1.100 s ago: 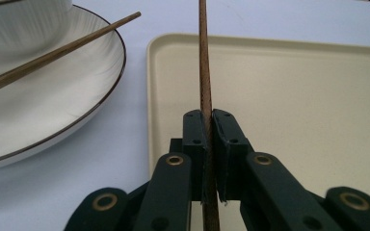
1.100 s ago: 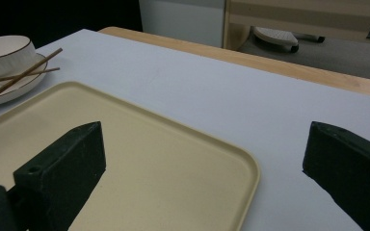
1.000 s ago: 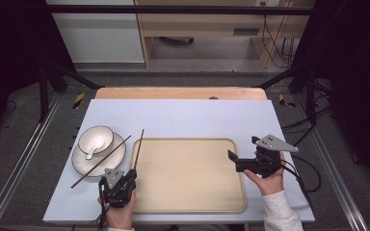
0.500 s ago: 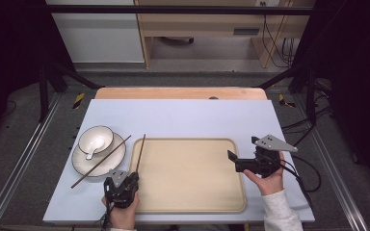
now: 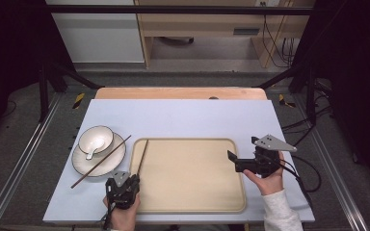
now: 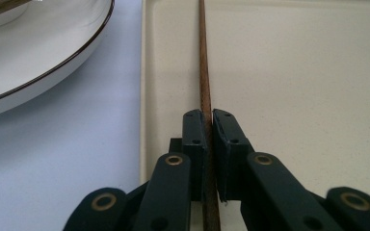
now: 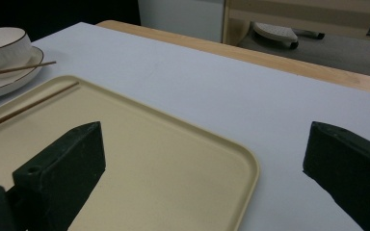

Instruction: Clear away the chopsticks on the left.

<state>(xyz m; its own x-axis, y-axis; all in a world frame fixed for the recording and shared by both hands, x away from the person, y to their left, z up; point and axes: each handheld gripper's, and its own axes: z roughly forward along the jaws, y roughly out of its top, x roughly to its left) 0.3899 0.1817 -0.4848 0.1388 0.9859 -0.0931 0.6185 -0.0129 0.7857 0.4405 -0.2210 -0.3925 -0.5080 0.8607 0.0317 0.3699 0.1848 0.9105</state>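
A thin brown chopstick (image 6: pixel 204 72) lies along the left side of the beige tray (image 5: pixel 188 192), and my left gripper (image 5: pixel 134 180) is shut on its near end. In the left gripper view the two black jaws (image 6: pixel 209 118) pinch the stick between them. A second chopstick (image 5: pixel 101 161) rests slantwise across a white plate (image 5: pixel 84 163), which carries a white bowl (image 5: pixel 96 138) with a spoon in it. My right gripper (image 5: pixel 234 162) hovers over the tray's right edge. Its jaws stand wide open with nothing between them (image 7: pixel 202 149).
The tray sits on a pale blue mat (image 5: pixel 183 118) over a wooden table. The plate (image 6: pixel 38 57) lies just left of the tray's rim. A cable trails from the right gripper off the mat's right side. Beyond the table are a shelf unit and dark frame bars.
My left gripper has shifted a little to the right with the chopstick, whose far tip has moved further onto the tray. The right gripper has stayed put.
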